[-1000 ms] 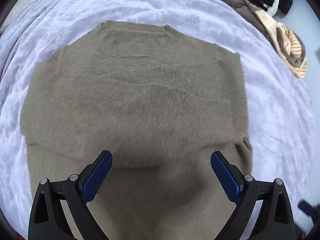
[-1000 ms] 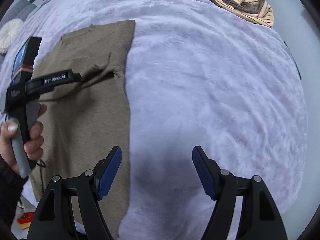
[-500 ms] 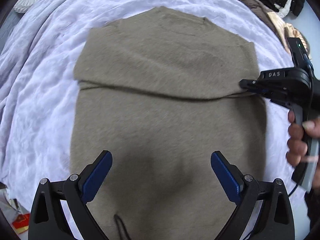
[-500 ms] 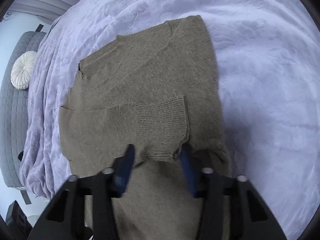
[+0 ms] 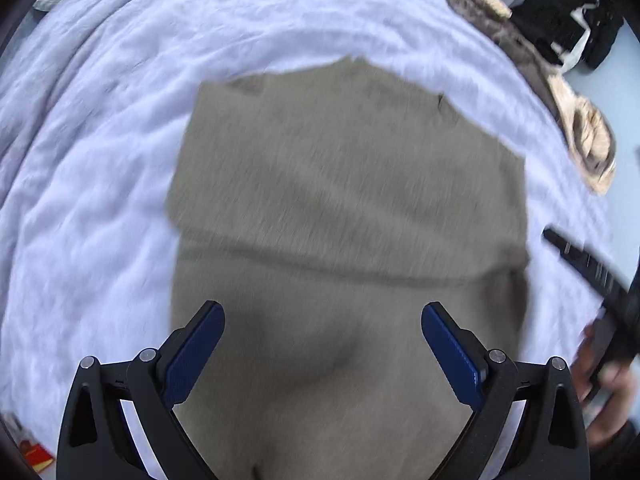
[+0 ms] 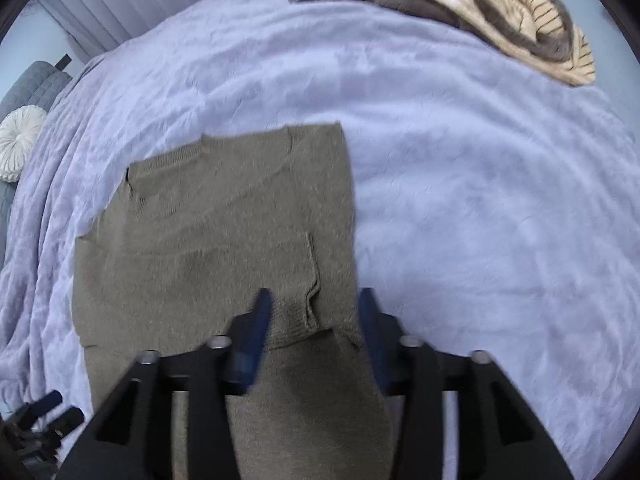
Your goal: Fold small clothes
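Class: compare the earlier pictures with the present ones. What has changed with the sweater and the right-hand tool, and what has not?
The right gripper came over the sweater, shut on the sleeve cuff, and its jaws have just been opening. The left gripper stays open; the sweater stays flat on the blanket.

A pale lilac bedspread (image 6: 460, 184) covered the bed, a round white cushion (image 6: 18, 142) lay at its edge, and black clothing (image 5: 560, 26) sat beyond it.
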